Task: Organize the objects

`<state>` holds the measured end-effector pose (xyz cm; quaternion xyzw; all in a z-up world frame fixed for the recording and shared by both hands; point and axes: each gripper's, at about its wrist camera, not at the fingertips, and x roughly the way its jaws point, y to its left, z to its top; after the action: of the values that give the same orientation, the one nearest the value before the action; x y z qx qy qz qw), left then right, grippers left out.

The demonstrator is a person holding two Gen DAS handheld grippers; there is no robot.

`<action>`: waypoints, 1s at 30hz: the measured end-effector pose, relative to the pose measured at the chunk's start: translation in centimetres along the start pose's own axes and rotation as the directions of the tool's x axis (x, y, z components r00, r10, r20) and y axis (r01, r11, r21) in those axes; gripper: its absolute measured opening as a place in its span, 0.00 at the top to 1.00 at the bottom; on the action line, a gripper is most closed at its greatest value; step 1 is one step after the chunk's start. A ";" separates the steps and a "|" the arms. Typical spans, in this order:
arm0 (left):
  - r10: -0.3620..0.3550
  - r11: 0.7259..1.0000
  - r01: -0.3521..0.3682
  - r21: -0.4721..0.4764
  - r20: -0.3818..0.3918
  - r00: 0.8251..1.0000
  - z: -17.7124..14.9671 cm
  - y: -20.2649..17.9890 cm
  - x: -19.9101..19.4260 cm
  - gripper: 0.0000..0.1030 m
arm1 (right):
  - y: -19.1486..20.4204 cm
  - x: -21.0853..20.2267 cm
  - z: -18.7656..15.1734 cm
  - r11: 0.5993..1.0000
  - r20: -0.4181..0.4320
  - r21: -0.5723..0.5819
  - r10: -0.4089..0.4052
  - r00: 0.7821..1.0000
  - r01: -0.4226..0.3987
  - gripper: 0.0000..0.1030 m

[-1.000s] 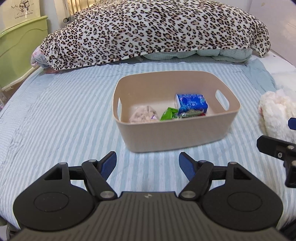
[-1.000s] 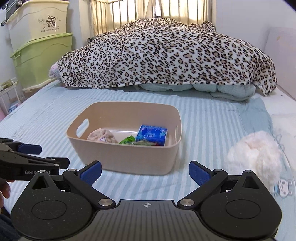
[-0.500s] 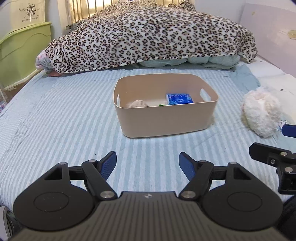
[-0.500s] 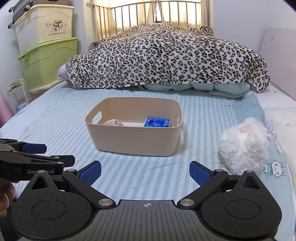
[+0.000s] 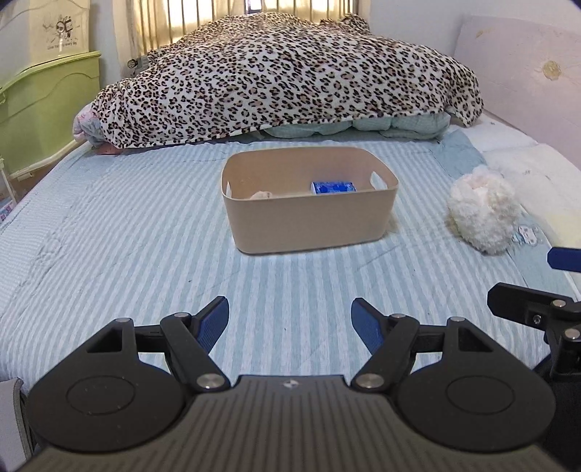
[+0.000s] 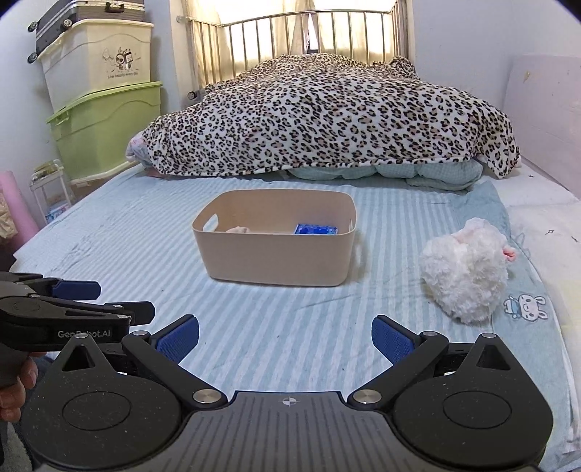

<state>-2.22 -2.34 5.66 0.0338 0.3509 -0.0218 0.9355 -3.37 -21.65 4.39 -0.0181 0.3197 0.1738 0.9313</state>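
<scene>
Grippers: left gripper [image 5: 289, 321] and right gripper [image 6: 285, 339] both gape, empty. Plush toy [image 6: 464, 270] lies right of bin [image 6: 275, 259], apart. We expect fluffy pile may slip from a shallow pinch.

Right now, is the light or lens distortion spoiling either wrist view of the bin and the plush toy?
Left wrist view: backlit window blows out at top, the beige bin and white plush toy stay evenly lit and sharp; fisheye bends the edges. Right wrist view: same glare behind the bed rail, bin casts a soft shadow to its right, no motion blur.
</scene>
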 end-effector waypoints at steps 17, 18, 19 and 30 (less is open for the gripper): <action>-0.045 0.999 0.045 -0.005 -0.018 0.999 -2.6 -0.7 -2.3 0.27 | 0.3 -1.7 -1.9 1.000 -0.044 -0.018 -0.014 0.999 0.013 0.00; -0.046 0.999 0.046 -0.001 -0.017 0.999 -2.7 -0.8 -2.3 0.27 | 0.3 -1.7 -1.9 1.000 -0.045 -0.022 -0.016 0.999 0.015 0.00; -0.046 0.999 0.046 0.001 -0.018 0.999 -2.7 -0.9 -2.4 0.27 | 0.3 -1.7 -1.9 1.000 -0.047 -0.024 -0.015 0.999 0.014 0.00; -0.052 0.999 0.052 0.011 -0.017 0.998 -2.9 -1.3 -2.7 0.27 | 0.1 -2.0 -2.1 1.000 -0.057 -0.016 -0.006 0.998 0.005 0.00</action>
<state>-6.20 -3.33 5.20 0.0300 0.3595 -0.0479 0.9314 -6.11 -22.49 3.88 -0.0312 0.3446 0.1731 0.9221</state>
